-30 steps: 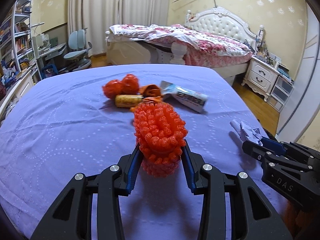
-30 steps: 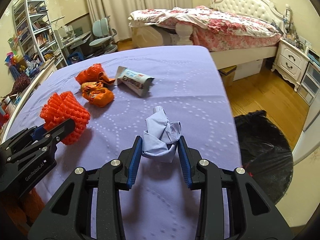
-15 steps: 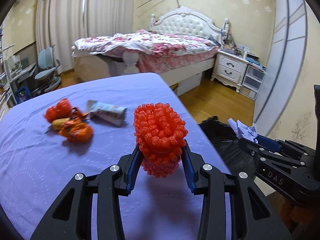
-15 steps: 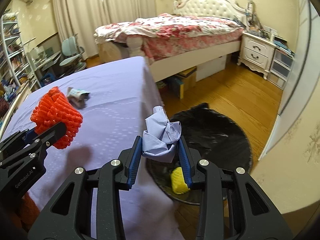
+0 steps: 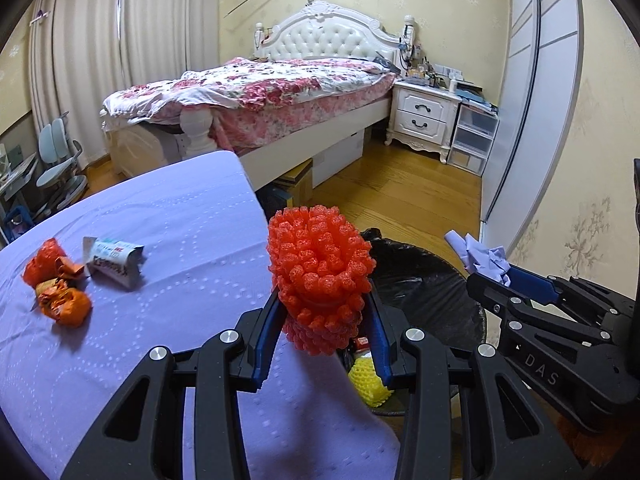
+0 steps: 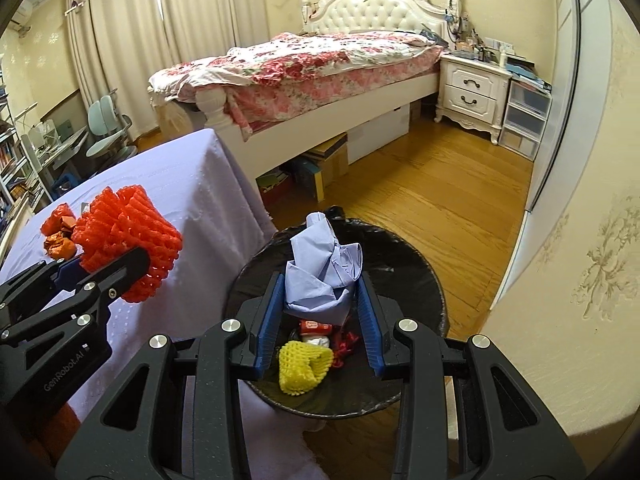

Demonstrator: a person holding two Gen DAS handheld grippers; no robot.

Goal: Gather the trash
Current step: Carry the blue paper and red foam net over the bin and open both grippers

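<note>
The left claw (image 5: 324, 344) grips springy orange foam netting (image 5: 320, 268); the right claw (image 6: 320, 320) pinches crumpled paper (image 6: 324, 272) (both featherlight, squashable) above the bin (image 6: 420, 276).

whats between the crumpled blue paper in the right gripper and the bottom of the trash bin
Nothing but air: in the right wrist view the crumpled blue paper hangs over the trash bin, above yellow foam netting.

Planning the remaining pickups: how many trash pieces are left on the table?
3: an orange wrapper, a second orange wrapper beside it, and a white packet. More may lie outside view.
</note>
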